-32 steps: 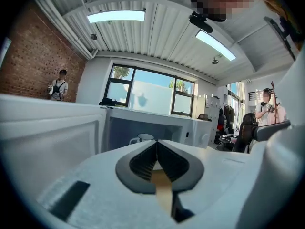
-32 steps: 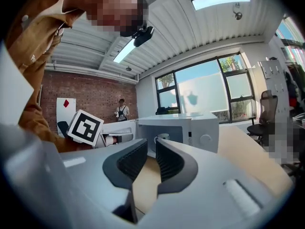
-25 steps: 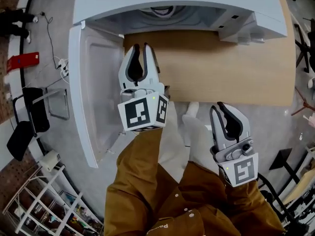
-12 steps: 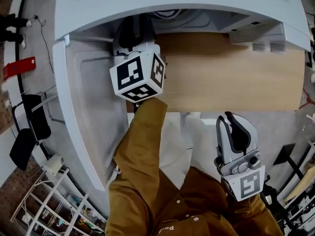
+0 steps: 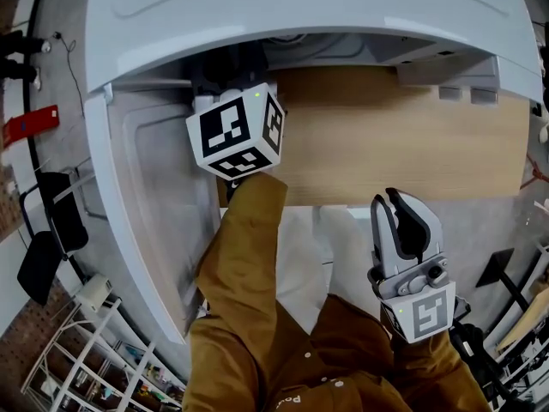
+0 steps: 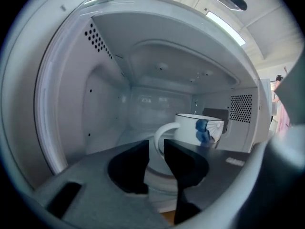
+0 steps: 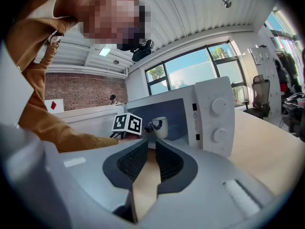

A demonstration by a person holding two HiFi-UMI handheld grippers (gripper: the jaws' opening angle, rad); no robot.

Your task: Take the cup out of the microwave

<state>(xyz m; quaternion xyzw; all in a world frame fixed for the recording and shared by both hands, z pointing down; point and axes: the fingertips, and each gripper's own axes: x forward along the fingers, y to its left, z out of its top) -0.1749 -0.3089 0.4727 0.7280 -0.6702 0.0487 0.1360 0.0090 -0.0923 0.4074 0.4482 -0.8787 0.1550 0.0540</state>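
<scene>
While inside the smooth microwave, left gripper fingers apart, just narrowed, looped handle of glossy cup between, unpinched.

Cup: white, blue motif, dark rim; upright inside the microwave cavity, handle toward the door side. Microwave: white, door swung open, standing on the bench.

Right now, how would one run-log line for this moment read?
left gripper: inside microwave, jaws just closing, apart, cup handle at their gap, unclamped | right gripper: open, empty, outside | cup: not yet out
</scene>
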